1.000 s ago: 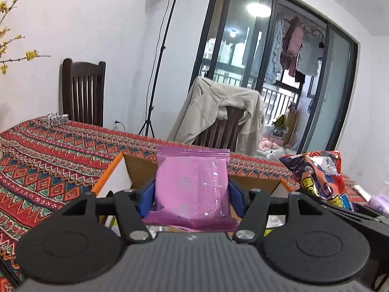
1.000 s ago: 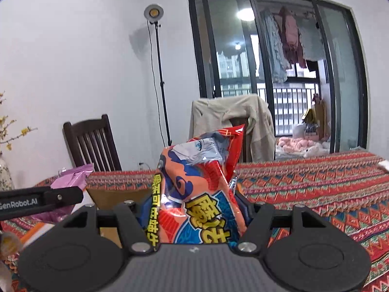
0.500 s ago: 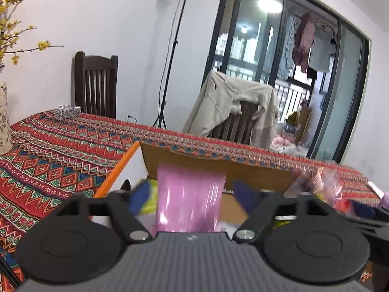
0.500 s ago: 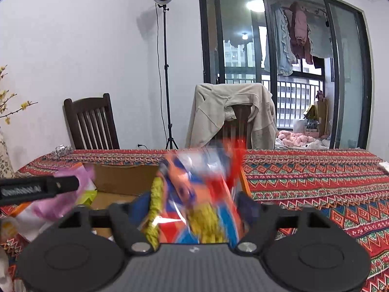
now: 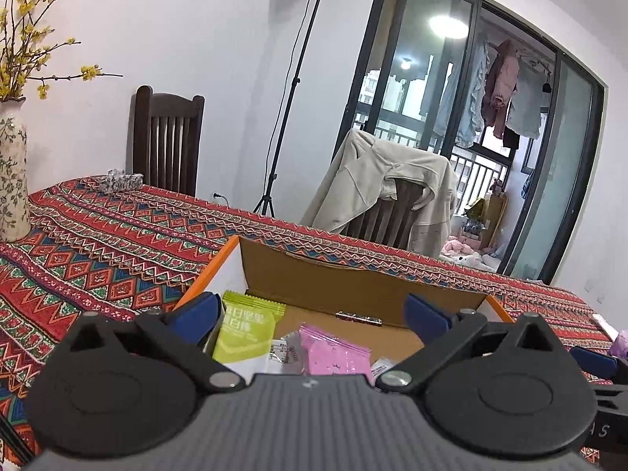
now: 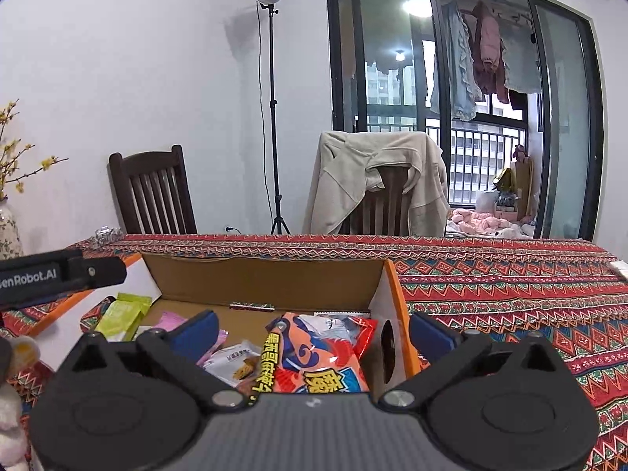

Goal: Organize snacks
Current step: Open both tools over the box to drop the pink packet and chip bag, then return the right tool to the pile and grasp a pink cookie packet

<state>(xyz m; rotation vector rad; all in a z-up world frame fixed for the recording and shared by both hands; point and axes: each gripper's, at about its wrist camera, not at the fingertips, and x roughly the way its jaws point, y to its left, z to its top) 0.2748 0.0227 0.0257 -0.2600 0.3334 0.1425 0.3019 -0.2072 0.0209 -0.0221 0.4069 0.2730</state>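
An open cardboard box (image 5: 353, 278) with orange outer sides stands on the patterned tablecloth. In the left wrist view a pink packet (image 5: 333, 353) lies loose in the box beside a green packet (image 5: 245, 329). My left gripper (image 5: 312, 312) hangs above them, its jaws opening wide, its blue pads touching nothing. In the right wrist view an orange and red snack bag (image 6: 322, 357) lies in the box (image 6: 267, 274) at its right end. Above it my right gripper (image 6: 316, 331) has its jaws opening, and its pads are clear of the bag.
Several other small packets (image 6: 235, 361) lie in the box. A vase (image 5: 11, 180) with yellow flowers stands at the table's left. Two dark chairs (image 6: 153, 192) are behind the table, one draped with a beige jacket (image 6: 373, 176). A lamp stand (image 6: 272, 117) is by the wall.
Both grippers were shut on their packets, the pink one on the left and the orange and red bag on the right. The jaws spread, and both packets dropped into the box.
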